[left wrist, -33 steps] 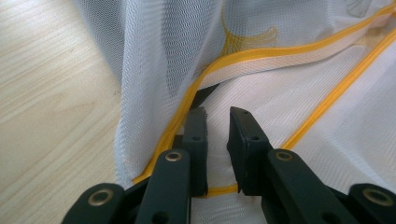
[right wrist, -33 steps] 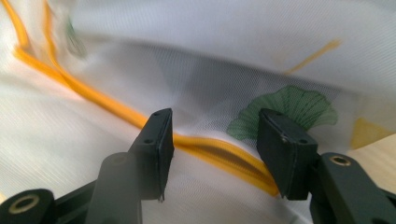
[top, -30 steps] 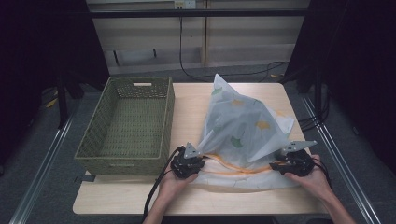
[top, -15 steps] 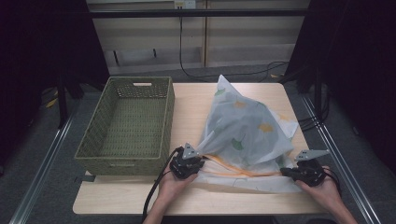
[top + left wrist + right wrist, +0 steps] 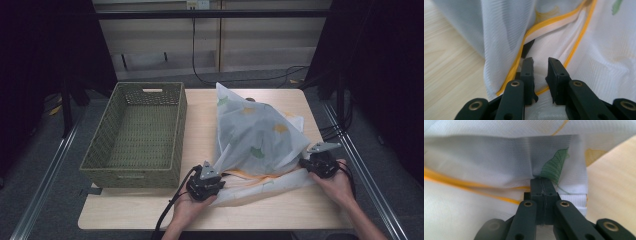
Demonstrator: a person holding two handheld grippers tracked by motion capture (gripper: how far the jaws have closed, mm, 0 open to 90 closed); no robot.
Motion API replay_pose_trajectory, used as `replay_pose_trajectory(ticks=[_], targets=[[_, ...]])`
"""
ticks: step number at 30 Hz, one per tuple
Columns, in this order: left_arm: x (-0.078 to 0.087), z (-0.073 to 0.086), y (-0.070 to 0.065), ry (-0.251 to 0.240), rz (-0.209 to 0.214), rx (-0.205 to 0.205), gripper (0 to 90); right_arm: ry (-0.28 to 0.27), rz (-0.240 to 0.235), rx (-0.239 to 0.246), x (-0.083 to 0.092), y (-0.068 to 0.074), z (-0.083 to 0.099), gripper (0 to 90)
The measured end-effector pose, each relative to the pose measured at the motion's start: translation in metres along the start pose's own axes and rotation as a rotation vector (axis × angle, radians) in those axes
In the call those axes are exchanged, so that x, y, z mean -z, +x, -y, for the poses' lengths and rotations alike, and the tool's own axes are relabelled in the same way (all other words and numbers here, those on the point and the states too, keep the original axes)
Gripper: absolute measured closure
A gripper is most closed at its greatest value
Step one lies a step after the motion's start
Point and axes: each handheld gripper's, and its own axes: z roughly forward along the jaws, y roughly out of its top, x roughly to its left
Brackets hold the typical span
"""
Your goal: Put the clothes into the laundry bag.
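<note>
Light wooden table (image 5: 295, 210), bearing green woven basket (image 5: 137, 132) at left, white patterned mesh bag (image 5: 257, 137) at right

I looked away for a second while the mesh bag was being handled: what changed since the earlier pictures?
The right gripper slid outward along the table's right side and its jaws have just closed on a fold of the white mesh laundry bag with yellow trim. The left gripper, slightly parted at the bag's edge, and the green woven basket stayed put.
</note>
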Motion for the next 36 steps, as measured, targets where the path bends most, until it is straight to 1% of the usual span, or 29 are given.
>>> replay_pose_trajectory(ticks=[1, 4, 6, 7, 8, 9, 10, 11, 13, 14, 16, 17, 18, 19, 20, 21, 22, 23, 26, 27, 28, 29, 30, 31, 32, 33, 34, 35, 36], targets=[[-0.001, -0.001, -0.003, 0.000, -0.011, -0.014, 75.4, 0.001, -0.003, -0.021, -0.002, -0.003, -0.002, 90.0], [0.001, -0.001, -0.004, 0.006, 0.006, -0.033, 79.5, -0.023, -0.004, -0.048, -0.004, -0.008, -0.001, 90.0], [0.011, 0.001, -0.002, -0.052, 0.000, -0.020, 82.7, -0.034, -0.012, -0.068, -0.002, -0.008, 0.004, 89.8], [0.018, 0.001, 0.000, -0.097, 0.006, 0.003, 83.5, -0.036, -0.015, -0.077, 0.000, -0.008, 0.006, 89.7], [0.023, 0.000, 0.002, -0.113, -0.004, 0.014, 83.8, -0.041, -0.019, -0.075, 0.002, -0.008, 0.009, 89.4], [0.029, -0.001, 0.005, -0.112, -0.027, 0.004, 83.8, -0.045, -0.021, -0.081, 0.003, -0.009, 0.011, 89.2], [0.030, 0.000, 0.008, -0.115, -0.027, -0.004, 82.9, -0.050, -0.030, -0.093, 0.005, -0.009, 0.014, 89.0], [0.029, 0.001, 0.010, -0.111, -0.036, 0.006, 80.1, -0.054, -0.031, -0.093, 0.007, -0.010, 0.016, 88.7], [0.024, 0.006, 0.011, -0.090, -0.081, 0.005, 72.6, -0.056, -0.025, -0.100, 0.009, -0.009, 0.020, 88.6], [0.024, 0.008, 0.011, -0.100, -0.094, 0.004, 68.6, -0.057, -0.022, -0.082, 0.010, -0.009, 0.021, 88.5], [0.026, 0.010, 0.013, -0.129, -0.074, 0.020, 66.4, -0.061, -0.015, -0.068, 0.012, -0.008, 0.023, 88.3], [0.028, 0.009, 0.012, -0.139, -0.082, 0.020, 66.5, -0.057, -0.015, -0.071, 0.013, -0.007, 0.023, 87.6], [0.032, 0.007, 0.012, -0.156, -0.079, -0.011, 68.0, -0.060, -0.019, -0.077, 0.013, -0.008, 0.024, 87.5], [0.033, 0.006, 0.011, -0.181, -0.049, -0.020, 71.2, -0.061, -0.018, -0.077, 0.013, -0.008, 0.024, 87.2], [0.033, 0.006, 0.011, -0.181, -0.049, -0.020, 72.8, -0.061, -0.016, -0.082, 0.013, -0.008, 0.024, 87.0], [0.038, 0.000, 0.006, -0.247, -0.036, -0.076, 74.2, -0.062, -0.019, -0.072, 0.013, -0.008, 0.024, 86.5], [0.037, -0.004, 0.005, -0.249, -0.017, -0.087, 74.9, -0.060, -0.018, -0.075, 0.013, -0.008, 0.024, 86.2], [0.034, -0.008, 0.005, -0.233, -0.002, -0.107, 74.2, -0.056, -0.015, -0.084, 0.013, -0.007, 0.024, 85.9], [0.022, -0.018, 0.005, -0.193, -0.024, -0.147, 67.1, -0.061, -0.014, -0.073, 0.013, -0.007, 0.024, 84.4], [0.018, -0.022, 0.007, -0.177, -0.024, -0.168, 63.2, -0.062, -0.015, -0.087, 0.014, -0.006, 0.024, 83.1], [0.011, -0.026, 0.010, -0.133, -0.039, -0.159, 60.7, -0.065, -0.027, -0.087, 0.014, -0.006, 0.023, 82.1], [0.007, -0.027, 0.013, -0.094, -0.025, -0.155, 58.9, -0.077, -0.019, -0.080, 0.015, -0.007, 0.023, 80.9], [0.002, -0.027, 0.016, -0.088, -0.033, -0.155, 58.7, -0.085, -0.024, -0.092, 0.017, -0.006, 0.022, 79.4], [-0.001, -0.026, 0.018, -0.064, -0.034, -0.158, 60.2, -0.103, -0.038, -0.096, 0.020, -0.007, 0.021, 78.8], [-0.006, -0.026, 0.019, -0.029, -0.018, -0.152, 61.5, -0.123, -0.046, -0.101, 0.022, -0.007, 0.020, 78.3], [-0.011, -0.023, 0.018, 0.012, -0.028, -0.154, 63.7, -0.145, -0.052, -0.109, 0.026, -0.007, 0.019, 77.8], [-0.013, -0.021, 0.017, 0.033, -0.031, -0.183, 66.5, -0.177, -0.069, -0.109, 0.032, -0.006, 0.016, 77.6], [-0.014, -0.019, 0.016, 0.026, -0.023, -0.174, 71.4, -0.200, -0.079, -0.103, 0.036, -0.005, 0.014, 77.3], [-0.014, -0.018, 0.017, 0.029, -0.022, -0.185, 76.1, -0.217, -0.086, -0.105, 0.039, -0.003, 0.012, 76.8]])
